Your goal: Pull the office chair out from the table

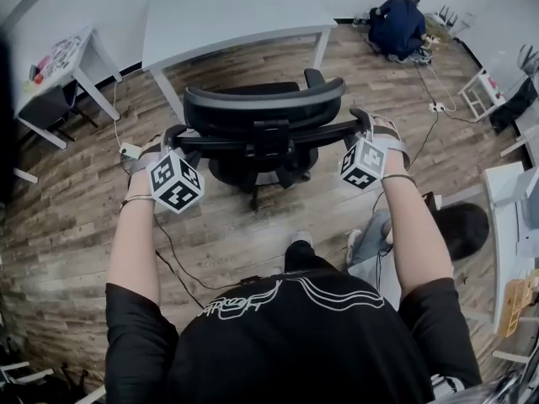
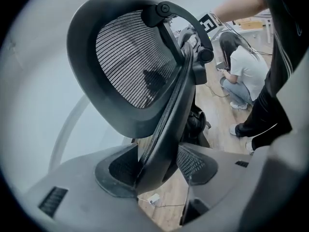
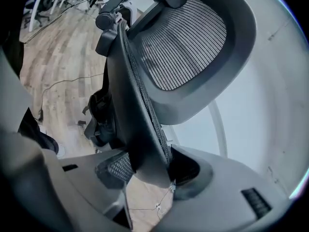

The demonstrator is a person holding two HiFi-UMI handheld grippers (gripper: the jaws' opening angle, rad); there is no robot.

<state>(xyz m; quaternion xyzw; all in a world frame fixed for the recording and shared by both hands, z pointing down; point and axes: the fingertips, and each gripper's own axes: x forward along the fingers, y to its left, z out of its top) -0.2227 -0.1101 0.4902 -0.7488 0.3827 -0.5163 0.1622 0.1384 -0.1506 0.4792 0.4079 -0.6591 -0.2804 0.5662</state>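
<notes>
The black mesh office chair [image 1: 263,108] stands on the wood floor, a little way out from the white table [image 1: 227,15], its backrest towards me. My left gripper [image 1: 173,135] is shut on the left edge of the backrest, and my right gripper [image 1: 362,124] is shut on the right edge. In the left gripper view the backrest rim [image 2: 166,129] runs between the jaws of the left gripper [image 2: 159,166], with the headrest [image 2: 130,57] above. The right gripper view shows the same: the rim [image 3: 140,129] is clamped in the right gripper [image 3: 147,170], below the headrest [image 3: 188,42].
One person [image 1: 398,25] crouches at the far right by cables; another [image 1: 459,225] sits low, close to my right. A small white table [image 1: 84,66] stands at the left, and white desks [image 1: 514,217] at the right. A cable [image 1: 168,251] and a power adapter [image 1: 130,151] lie on the floor.
</notes>
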